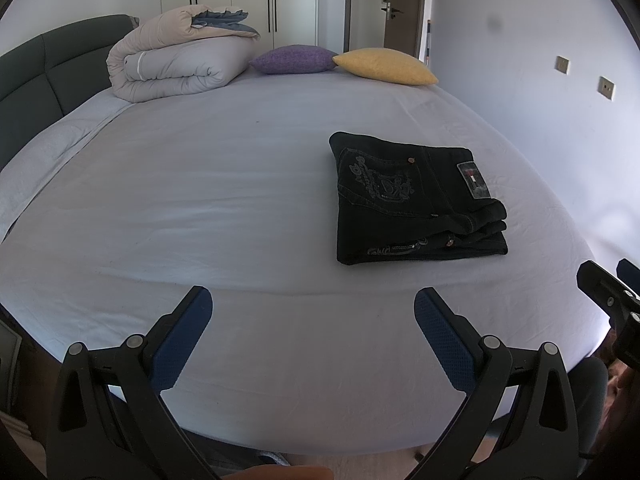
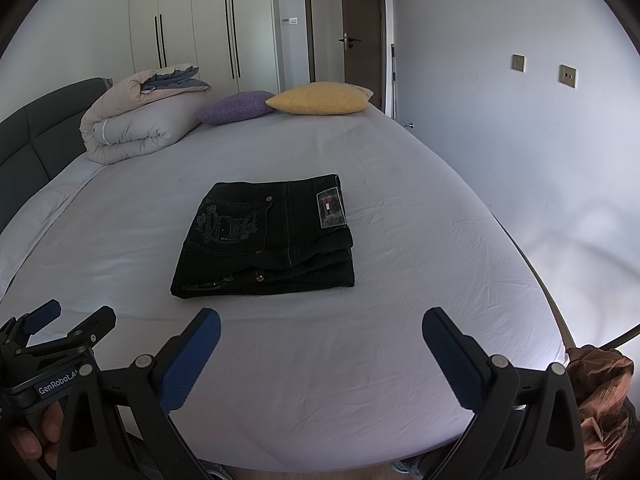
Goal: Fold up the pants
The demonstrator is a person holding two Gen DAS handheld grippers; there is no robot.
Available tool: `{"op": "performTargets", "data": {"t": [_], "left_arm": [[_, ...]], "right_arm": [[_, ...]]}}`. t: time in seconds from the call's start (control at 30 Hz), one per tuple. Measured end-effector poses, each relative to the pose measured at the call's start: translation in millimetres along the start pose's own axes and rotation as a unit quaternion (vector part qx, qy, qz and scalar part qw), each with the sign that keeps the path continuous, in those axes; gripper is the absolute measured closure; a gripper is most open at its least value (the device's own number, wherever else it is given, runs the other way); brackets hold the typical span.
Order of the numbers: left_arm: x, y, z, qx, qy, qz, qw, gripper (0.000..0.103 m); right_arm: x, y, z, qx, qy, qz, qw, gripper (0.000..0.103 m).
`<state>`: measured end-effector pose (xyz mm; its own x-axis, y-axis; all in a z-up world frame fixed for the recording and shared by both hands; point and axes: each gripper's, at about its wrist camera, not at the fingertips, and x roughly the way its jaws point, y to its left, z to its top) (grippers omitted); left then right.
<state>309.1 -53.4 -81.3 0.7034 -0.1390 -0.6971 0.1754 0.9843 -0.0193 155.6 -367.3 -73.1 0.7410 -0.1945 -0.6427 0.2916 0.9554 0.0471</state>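
Black jeans [image 1: 416, 200] [image 2: 268, 236] lie folded into a compact rectangle on the bed's pale sheet [image 1: 240, 200] [image 2: 400, 208], back pocket embroidery and a waistband patch facing up. My left gripper [image 1: 314, 304] hovers open over the bed's near edge, left of and nearer than the jeans, with nothing between its blue pads. My right gripper [image 2: 322, 324] is also open and empty, just short of the jeans' near edge. In the right wrist view the left gripper [image 2: 68, 320] appears at the lower left, held by a hand. The right gripper's body shows at the right edge of the left wrist view.
A rolled duvet [image 1: 176, 60] [image 2: 140, 120], a purple cushion [image 1: 294, 59] [image 2: 238, 108] and a yellow cushion [image 1: 386, 65] [image 2: 320, 98] sit at the far side. A dark headboard [image 1: 44, 76] runs along the left. A wall [image 2: 520, 140] borders the right; a door [image 2: 360, 40] stands beyond.
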Motion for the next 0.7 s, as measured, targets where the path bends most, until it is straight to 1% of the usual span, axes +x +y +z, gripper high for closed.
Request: {"op": "performTargets", "data": {"t": [0.7], "left_arm": [[4.2, -0.9, -3.1, -0.001, 0.003, -0.002, 1.0, 0.0]], "right_arm": [[-0.5, 0.0, 0.1, 0.0, 0.0, 0.0, 1.0, 0.0]]}}
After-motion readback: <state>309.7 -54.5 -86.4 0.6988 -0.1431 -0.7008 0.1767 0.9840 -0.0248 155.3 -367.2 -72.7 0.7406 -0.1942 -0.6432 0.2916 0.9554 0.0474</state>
